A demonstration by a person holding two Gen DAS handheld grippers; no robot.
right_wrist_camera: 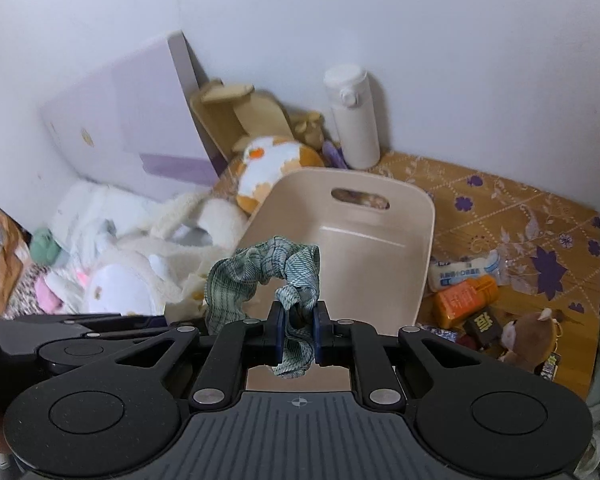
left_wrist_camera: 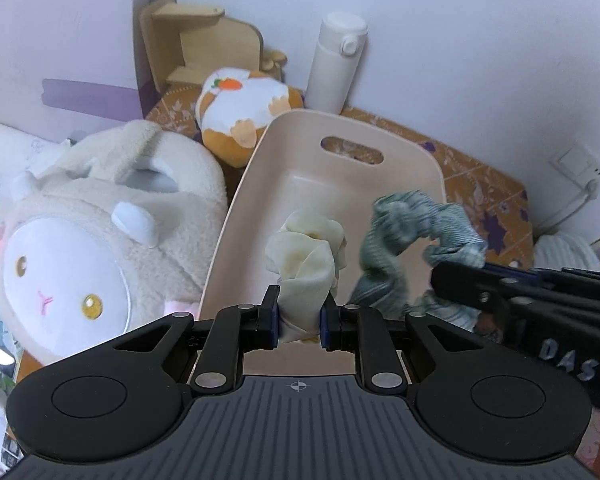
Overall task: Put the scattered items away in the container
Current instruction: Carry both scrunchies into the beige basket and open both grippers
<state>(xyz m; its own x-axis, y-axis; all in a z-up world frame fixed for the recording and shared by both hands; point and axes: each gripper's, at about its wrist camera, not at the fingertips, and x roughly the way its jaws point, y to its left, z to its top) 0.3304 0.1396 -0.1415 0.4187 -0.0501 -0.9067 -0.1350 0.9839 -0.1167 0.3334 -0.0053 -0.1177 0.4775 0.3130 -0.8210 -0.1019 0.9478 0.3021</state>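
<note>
A beige plastic bin with a handle slot stands on the patterned table. My left gripper is shut on a cream scrunchie and holds it over the bin's near end. My right gripper is shut on a green striped scrunchie, also held above the bin; the green striped scrunchie and the right gripper show at the right of the left wrist view. The bin's visible floor is bare.
A sheep plush bag lies left of the bin. An orange-white plush, a wooden stand and a white flask stand behind. Snack packets and a brown plush keychain lie right of the bin.
</note>
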